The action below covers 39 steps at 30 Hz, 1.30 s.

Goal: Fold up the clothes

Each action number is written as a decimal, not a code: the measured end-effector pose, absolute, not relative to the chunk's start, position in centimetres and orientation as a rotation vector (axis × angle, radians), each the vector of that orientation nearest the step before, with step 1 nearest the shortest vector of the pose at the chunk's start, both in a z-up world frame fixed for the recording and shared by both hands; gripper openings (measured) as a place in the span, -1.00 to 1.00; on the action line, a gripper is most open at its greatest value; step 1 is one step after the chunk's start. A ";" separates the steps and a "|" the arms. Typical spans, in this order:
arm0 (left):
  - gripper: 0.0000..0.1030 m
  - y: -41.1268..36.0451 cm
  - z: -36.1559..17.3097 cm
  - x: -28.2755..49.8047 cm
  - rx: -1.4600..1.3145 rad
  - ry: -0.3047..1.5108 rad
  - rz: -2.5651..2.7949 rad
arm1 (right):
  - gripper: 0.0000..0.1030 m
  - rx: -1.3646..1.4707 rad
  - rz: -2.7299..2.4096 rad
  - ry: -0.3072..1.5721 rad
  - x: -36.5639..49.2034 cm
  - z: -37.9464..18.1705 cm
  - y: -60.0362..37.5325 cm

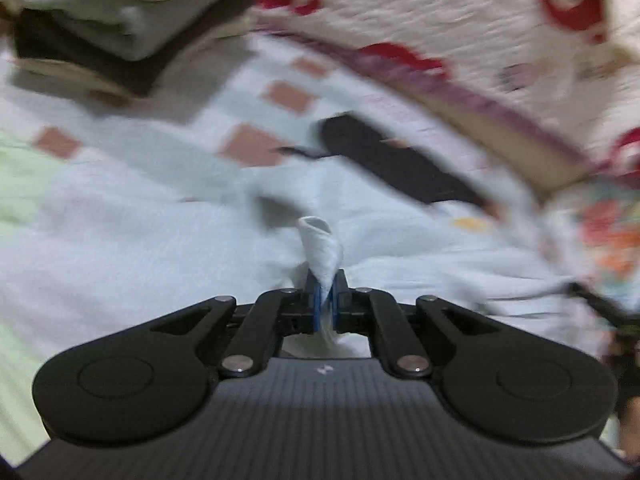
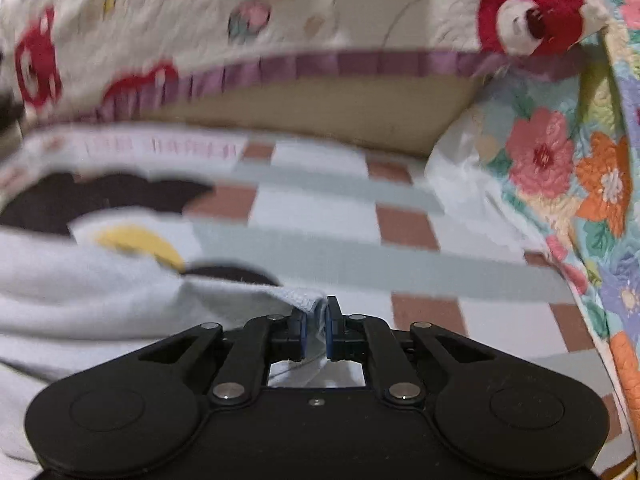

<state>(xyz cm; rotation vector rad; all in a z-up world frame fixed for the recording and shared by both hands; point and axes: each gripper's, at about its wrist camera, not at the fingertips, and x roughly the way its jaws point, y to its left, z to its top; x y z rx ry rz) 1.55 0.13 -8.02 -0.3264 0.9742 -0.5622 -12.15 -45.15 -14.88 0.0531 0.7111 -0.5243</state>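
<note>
Left gripper (image 1: 325,280): jaws pressed together on a pinch of the pale blue garment (image 1: 160,248), with a twisted tuft of the cloth standing up past the fingertips and more of it bunched behind them. The garment lies spread over the checked bed sheet (image 1: 288,96), which shows white, grey and brick-red squares. A dark patch on the garment (image 1: 400,164) lies ahead of the left gripper.

Right gripper (image 2: 316,316): jaws closed on an edge of the same pale blue garment (image 2: 80,280), the cloth passing between the blue pads. A yellow print (image 2: 140,242) and dark areas show on the garment to the left in the right wrist view.

Folded stack of clothes (image 1: 112,28): on the bed, upper left in the left wrist view, well apart from the left gripper. Cream quilt with red motifs (image 2: 180,8) and floral quilt (image 2: 568,168) border the bed sheet. Both views are blurred.
</note>
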 end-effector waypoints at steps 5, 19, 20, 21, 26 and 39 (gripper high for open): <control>-0.93 0.5 -7.5 -0.6 -0.214 0.945 -0.502 | -0.84 0.018 -0.517 0.620 -13.4 -12.8 -45.0; -0.88 2.7 -9.8 -4.8 -0.053 0.998 -0.564 | -0.64 0.425 -0.407 0.574 -14.3 -13.6 -49.4; -0.85 2.8 -9.5 -5.0 -0.033 1.002 -0.570 | -0.61 0.434 -0.405 0.572 -14.4 -13.8 -49.4; -0.75 2.9 -9.4 -5.3 -0.017 1.009 -0.573 | -0.53 0.435 -0.408 0.573 -14.5 -13.9 -49.5; -0.60 3.6 -9.0 -6.3 0.056 1.037 -0.577 | -0.43 0.430 -0.420 0.590 -15.4 -14.5 -49.9; -0.16 1.2 -9.3 -7.9 0.238 1.039 -0.619 | -0.28 0.399 -0.439 0.590 -15.8 -14.5 -51.0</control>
